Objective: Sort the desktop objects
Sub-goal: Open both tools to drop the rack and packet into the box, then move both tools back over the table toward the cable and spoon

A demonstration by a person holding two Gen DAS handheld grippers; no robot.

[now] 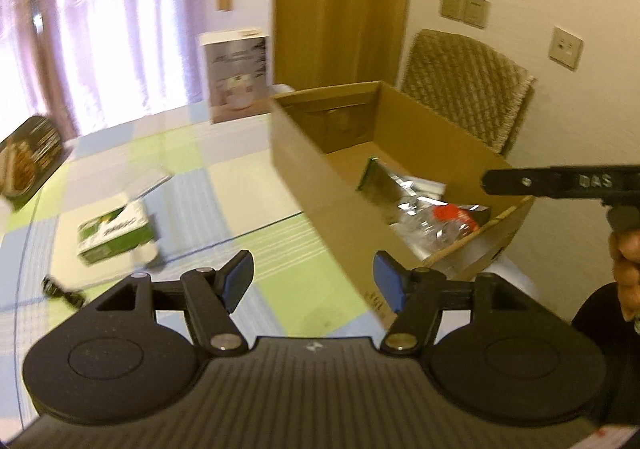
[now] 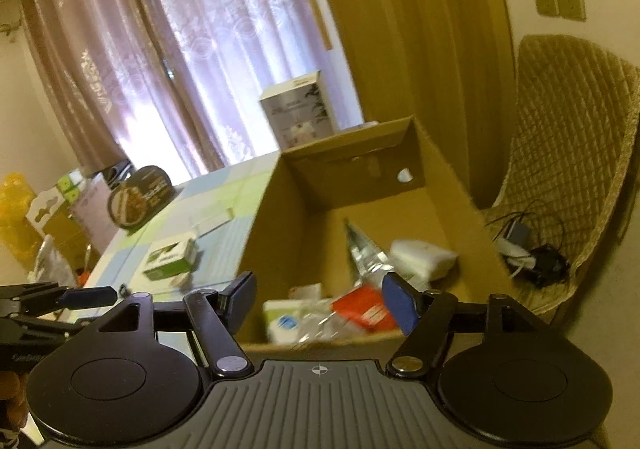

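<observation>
L gripper [image 1: 314,281] is spread wide w/ nothing between its blue pads, held over the checked tablecloth [image 1: 224,185] by the near corner of the cardboard box [image 1: 304,173]. R gripper [image 2: 318,299] is also wide apart & empty, above the box's near edge. Inside the box [image 2: 272,217]: a foil pouch [image 1: 386,185], a red packet [image 2: 366,311], white packs. Green-white carton [image 1: 116,235] lies on the cloth left of the box, well apart.

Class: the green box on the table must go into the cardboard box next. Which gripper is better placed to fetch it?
Probably left. The left gripper, open and empty, faces the green box; the right gripper hangs over the cardboard box.
</observation>
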